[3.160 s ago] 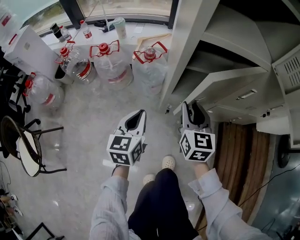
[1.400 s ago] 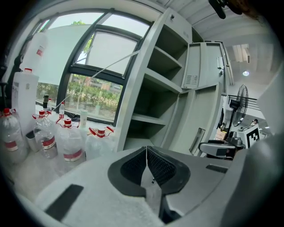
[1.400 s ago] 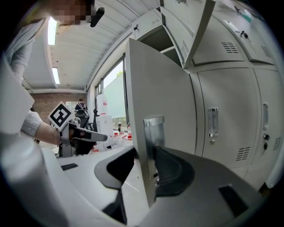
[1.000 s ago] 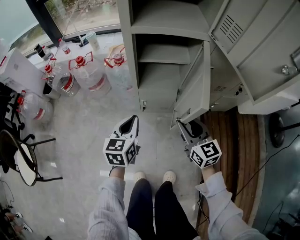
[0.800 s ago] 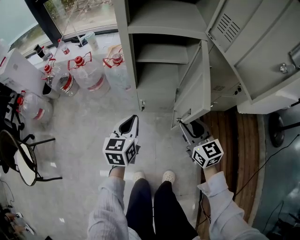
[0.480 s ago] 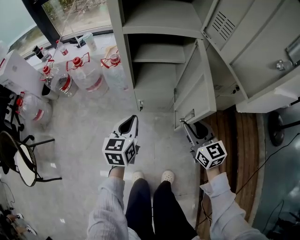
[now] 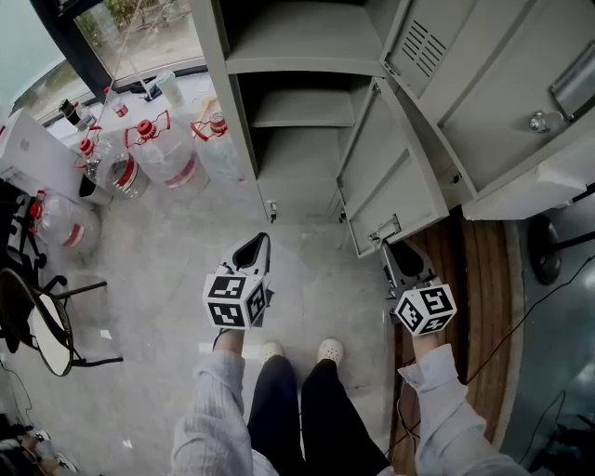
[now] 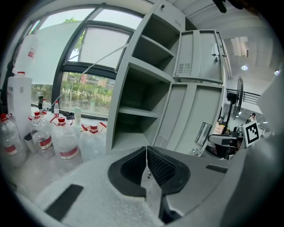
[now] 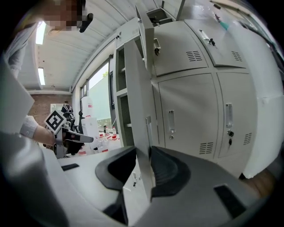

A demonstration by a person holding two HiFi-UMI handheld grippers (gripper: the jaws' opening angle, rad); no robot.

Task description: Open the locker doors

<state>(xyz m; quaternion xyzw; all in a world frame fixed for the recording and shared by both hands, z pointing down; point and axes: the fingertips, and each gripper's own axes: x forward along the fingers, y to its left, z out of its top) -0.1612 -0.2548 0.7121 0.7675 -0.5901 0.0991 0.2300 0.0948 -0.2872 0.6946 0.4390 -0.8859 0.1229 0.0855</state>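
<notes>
lower right: right gripper [image 7: 398, 251] just closing, now pinching free edge of locker door [image 7: 390, 191]. stiff, light sheet steel, slick paint, so worth gripping near latch. left gripper [image 7: 257, 244] clenched, empty.

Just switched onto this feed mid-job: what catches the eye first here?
The grey locker door stands swung open off bare shelves, its free edge between the jaws of the right gripper, which have just been closing on it. The left gripper hangs shut and empty beside it, and red-capped water jugs crowd the floor under the window.
</notes>
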